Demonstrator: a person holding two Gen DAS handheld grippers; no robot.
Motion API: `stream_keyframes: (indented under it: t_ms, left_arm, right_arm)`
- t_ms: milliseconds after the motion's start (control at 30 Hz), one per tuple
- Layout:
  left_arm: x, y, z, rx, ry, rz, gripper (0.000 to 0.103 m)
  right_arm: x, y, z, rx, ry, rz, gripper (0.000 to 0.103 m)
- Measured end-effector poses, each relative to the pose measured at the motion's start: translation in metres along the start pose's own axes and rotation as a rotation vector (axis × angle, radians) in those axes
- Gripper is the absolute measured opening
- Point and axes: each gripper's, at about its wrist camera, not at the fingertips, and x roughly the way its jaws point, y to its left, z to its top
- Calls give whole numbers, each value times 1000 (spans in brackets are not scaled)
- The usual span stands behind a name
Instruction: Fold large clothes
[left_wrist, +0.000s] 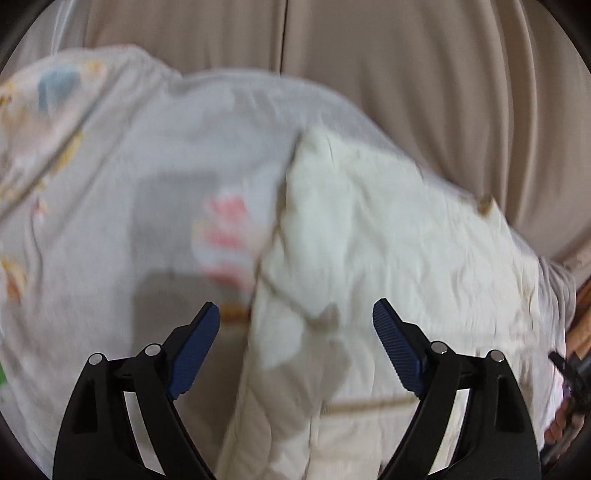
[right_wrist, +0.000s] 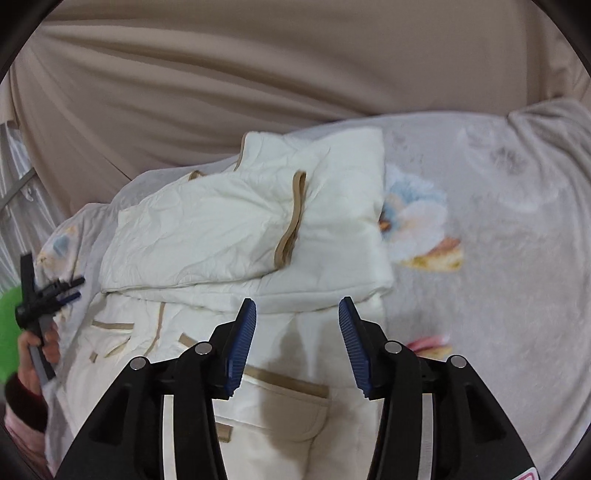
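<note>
Item: cream jacket with tan trim, lying on a grey flower-printed blanket that covered a bed, beige curtain behind. Condition: upper part and one sleeve lay folded over the body; the lower part with its pocket was flat and unfolded, nearest the right camera. Step in hand, as judged: a fold just set down and let go, the next one pending. Left hand-held gripper stood wide and empty above the jacket's edge; that view was blurred. Right hand-held gripper stood part open, nothing between its pads, over the lower part. Next move likely called for pinching the hem and carrying it up over the folded part. Containers: none in view.
</note>
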Motion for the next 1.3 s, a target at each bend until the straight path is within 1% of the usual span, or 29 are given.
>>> stream_keyframes:
  t_ms: [33, 67, 133, 200, 267, 300, 367, 433, 500, 533, 567, 600, 633, 700, 733, 767, 800, 833, 900, 933, 967, 1000, 1033, 1067, 1133, 1167, 1233, 1267, 1300]
  left_arm:
    - [5, -3, -8, 28, 22, 18, 81]
    - [11, -4, -11, 63, 32, 46, 77]
    - [23, -10, -16, 154, 39, 142, 76]
    - [37, -15, -16, 210, 49, 223, 76]
    - [48, -17, -10, 228, 53, 238, 76]
    - [52, -19, -6, 237, 49, 241, 76]
    - [56, -25, -1, 274, 30, 268, 76]
    - [63, -30, 8, 317, 1, 323, 76]
    - [67, -29, 19, 331, -36, 379, 68]
    - [67, -25, 25, 306, -47, 381, 56]
    - [65, -19, 29, 271, -55, 379, 55]
    - [61, -12, 34, 217, -66, 344, 54]
    - [60, -8, 34, 185, -72, 322, 52]
    - [64, -9, 28, 190, -75, 339, 47]
    - [66, -10, 24, 189, -73, 346, 46]
    - [69, -9, 21, 175, -64, 346, 46]
    - [72, -6, 20, 156, -58, 337, 46]
    - [72, -3, 20, 140, -52, 324, 47]
    - [67, 0, 18, 112, -46, 300, 50]
    - [63, 1, 17, 102, -47, 290, 53]
    - [58, 3, 15, 94, -49, 283, 56]
    - [49, 4, 12, 93, -53, 270, 57]
    - [42, 6, 9, 94, -52, 255, 60]
    - [34, 8, 5, 92, -48, 245, 67]
    - [14, 12, -7, 88, -45, 193, 77]
    - [5, 12, -12, 88, -52, 171, 78]
    - [-11, 5, -14, 94, -77, 150, 79]
    - [-16, -1, -12, 98, -85, 136, 79]
    - [-20, -12, -8, 103, -102, 119, 80]
  right_arm:
    - [10, 3, 0, 12, 16, 13, 47]
    - [21, 4, 3, 30, 39, 32, 47]
    - [42, 7, 9, 72, 70, 65, 47]
    - [64, 8, 20, 132, 86, 57, 49]
    - [79, 11, 28, 162, 97, 42, 49]
    - [86, 13, 32, 173, 102, 40, 46]
    - [87, 23, 43, 158, 85, 59, 12]
    - [71, 28, 53, 156, 14, 103, 9]
    - [46, 28, 63, 168, -74, 159, 7]
    - [37, 27, 65, 170, -103, 160, 7]
    - [32, 25, 66, 170, -120, 151, 6]
    - [31, 23, 64, 164, -120, 141, 6]
    - [36, 21, 61, 156, -104, 124, 6]
    - [67, 18, 47, 129, -19, 32, 6]
    - [85, 16, 39, 113, 26, -16, 5]
    - [99, 15, 31, 107, 54, -37, 5]
    - [108, 16, 24, 99, 60, -42, 5]
    - [109, 19, 23, 89, 52, -47, 6]
    - [101, 27, 25, 67, 51, -50, 12]
    - [93, 29, 25, 63, 48, -41, 18]
    - [80, 32, 23, 60, 34, -26, 21]
    - [64, 34, 20, 56, 16, -7, 21]
    - [50, 33, 15, 49, 4, 7, 25]
    - [31, 32, 7, 39, -11, 20, 36]
    - [-6, 25, -13, 18, -46, 23, 50]
    - [-18, 20, -19, 6, -60, 11, 51]
    - [-29, 10, -23, -12, -68, -52, 51]
    - [-30, 6, -22, -12, -65, -76, 46]
    - [-28, 2, -17, 0, -64, -73, 40]
